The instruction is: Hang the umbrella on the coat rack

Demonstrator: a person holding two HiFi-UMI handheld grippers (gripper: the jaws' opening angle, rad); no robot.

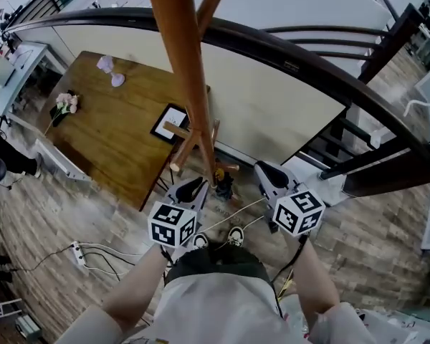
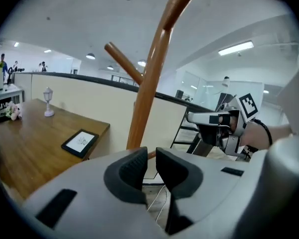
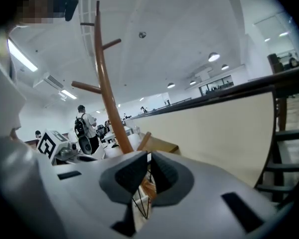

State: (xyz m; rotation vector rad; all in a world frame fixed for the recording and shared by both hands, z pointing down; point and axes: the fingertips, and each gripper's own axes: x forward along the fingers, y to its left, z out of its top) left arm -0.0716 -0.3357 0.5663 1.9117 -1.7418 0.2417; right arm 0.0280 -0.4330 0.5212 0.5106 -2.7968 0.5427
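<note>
Head view steeply down; gripper views tilted up; shared: coat rack [image 1: 188,77].

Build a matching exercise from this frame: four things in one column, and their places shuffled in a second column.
Things:
1 coat rack
2 tablet
3 pink flowers
4 power strip

Places:
A lying on the floor
B flat on the wooden table, close to the rack's pole
C on the table's side away from the rack
D standing upright beside the table

Pairs: 1-D, 2-B, 3-C, 4-A
</note>
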